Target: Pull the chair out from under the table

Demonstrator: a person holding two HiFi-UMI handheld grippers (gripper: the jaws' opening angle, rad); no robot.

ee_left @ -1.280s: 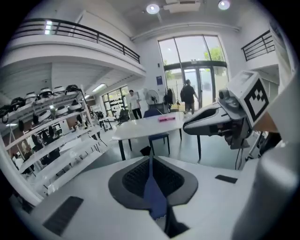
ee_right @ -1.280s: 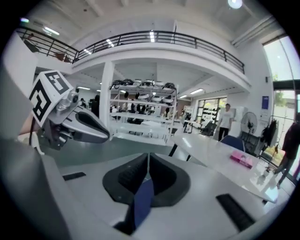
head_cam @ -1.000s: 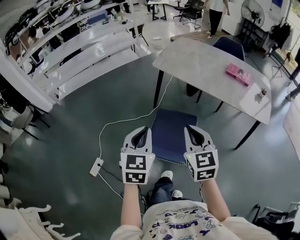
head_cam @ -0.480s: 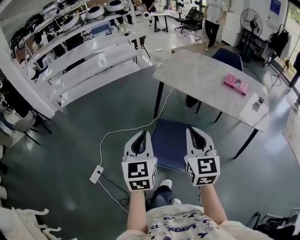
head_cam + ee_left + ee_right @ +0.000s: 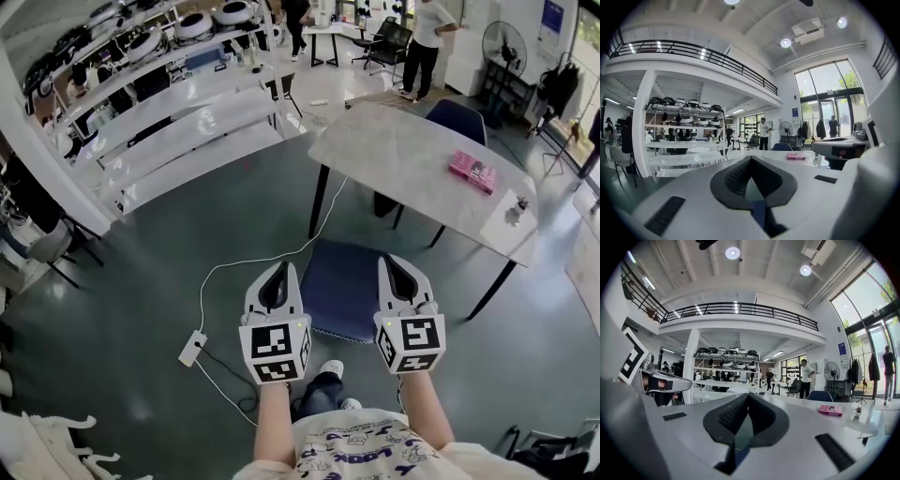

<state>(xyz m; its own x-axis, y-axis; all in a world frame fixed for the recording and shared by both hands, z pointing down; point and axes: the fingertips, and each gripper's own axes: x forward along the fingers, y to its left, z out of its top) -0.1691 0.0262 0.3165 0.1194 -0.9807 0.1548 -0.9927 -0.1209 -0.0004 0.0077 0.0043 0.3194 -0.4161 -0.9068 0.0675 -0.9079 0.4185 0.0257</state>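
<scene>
The blue chair [image 5: 345, 286] stands on the green floor in front of the grey table [image 5: 412, 155], its seat mostly out from under the near table edge. My left gripper [image 5: 278, 267] hovers over the chair's left side and my right gripper [image 5: 389, 260] over its right side. Both are shut, with nothing in them, and point toward the table. In the left gripper view the closed jaws [image 5: 751, 161] leave only a sliver of the blue chair [image 5: 759, 213] visible below. The right gripper view shows its jaws [image 5: 747, 399] closed, with the tabletop [image 5: 801, 404] beyond.
A pink book [image 5: 472, 171] and a small object [image 5: 514, 211] lie on the table. A second blue chair [image 5: 457, 117] stands at its far side. A white power strip [image 5: 192, 347] with its cable lies on the floor at left. White shelving [image 5: 178, 103] runs along the left. A person [image 5: 424, 42] stands far back.
Both grippers have lifted a little above the chair and stayed shut. The chair and table have not moved.
</scene>
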